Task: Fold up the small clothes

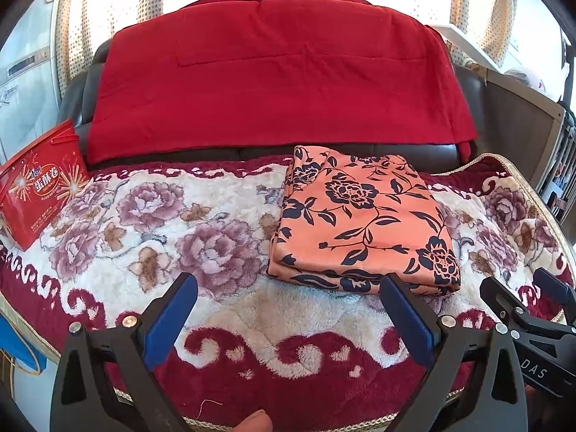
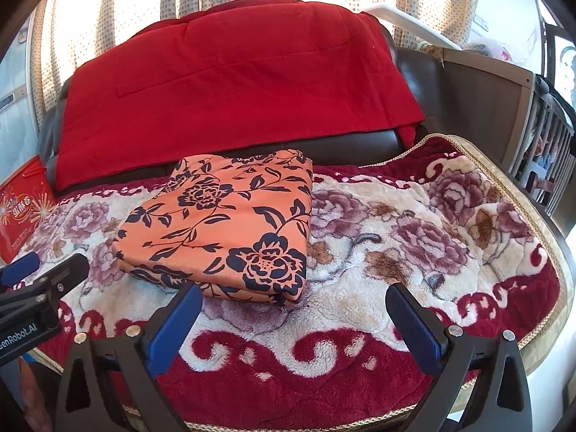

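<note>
An orange garment with dark blue flowers (image 1: 363,219) lies folded into a flat rectangle on the plush floral blanket (image 1: 162,223). It also shows in the right wrist view (image 2: 226,223). My left gripper (image 1: 288,288) is open and empty, just in front of the garment's near edge. My right gripper (image 2: 293,297) is open and empty, in front of the garment's near right corner. The right gripper also shows at the right edge of the left wrist view (image 1: 522,288), and the left gripper at the left edge of the right wrist view (image 2: 46,266).
A red quilt (image 1: 273,79) hangs over a dark sofa back behind the blanket. A red gift box (image 1: 39,183) stands at the left end. A brown board and railing (image 2: 504,108) stand at the right. The blanket's braided edge (image 2: 504,165) runs along the right side.
</note>
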`<state>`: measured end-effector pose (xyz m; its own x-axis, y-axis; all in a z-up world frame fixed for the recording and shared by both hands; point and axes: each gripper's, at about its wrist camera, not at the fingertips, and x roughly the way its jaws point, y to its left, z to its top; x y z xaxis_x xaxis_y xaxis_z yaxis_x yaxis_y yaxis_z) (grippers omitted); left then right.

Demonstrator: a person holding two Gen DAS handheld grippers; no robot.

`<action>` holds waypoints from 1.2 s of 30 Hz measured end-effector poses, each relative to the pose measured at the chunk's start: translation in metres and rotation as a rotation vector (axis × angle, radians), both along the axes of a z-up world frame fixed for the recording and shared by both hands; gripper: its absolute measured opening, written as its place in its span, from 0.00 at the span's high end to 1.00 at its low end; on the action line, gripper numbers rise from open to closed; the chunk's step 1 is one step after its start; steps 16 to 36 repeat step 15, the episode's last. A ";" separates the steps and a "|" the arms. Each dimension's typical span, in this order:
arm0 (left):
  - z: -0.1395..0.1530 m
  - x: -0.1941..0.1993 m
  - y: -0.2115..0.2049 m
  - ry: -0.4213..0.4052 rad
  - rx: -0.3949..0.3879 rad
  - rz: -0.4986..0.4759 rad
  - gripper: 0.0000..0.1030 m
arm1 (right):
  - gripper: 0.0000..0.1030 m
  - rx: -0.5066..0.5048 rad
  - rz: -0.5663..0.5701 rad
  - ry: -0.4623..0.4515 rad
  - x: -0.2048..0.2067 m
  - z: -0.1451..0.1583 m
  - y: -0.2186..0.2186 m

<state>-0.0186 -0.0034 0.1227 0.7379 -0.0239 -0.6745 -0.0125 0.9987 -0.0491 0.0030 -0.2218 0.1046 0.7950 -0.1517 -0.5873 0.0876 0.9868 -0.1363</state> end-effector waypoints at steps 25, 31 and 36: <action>0.002 0.007 0.000 -0.013 -0.009 -0.021 0.02 | 0.00 -0.008 0.005 0.006 0.007 0.001 -0.001; 0.002 0.007 0.000 -0.013 -0.009 -0.021 0.02 | 0.00 -0.008 0.005 0.006 0.007 0.001 -0.001; 0.002 0.007 0.000 -0.013 -0.009 -0.021 0.02 | 0.00 -0.008 0.005 0.006 0.007 0.001 -0.001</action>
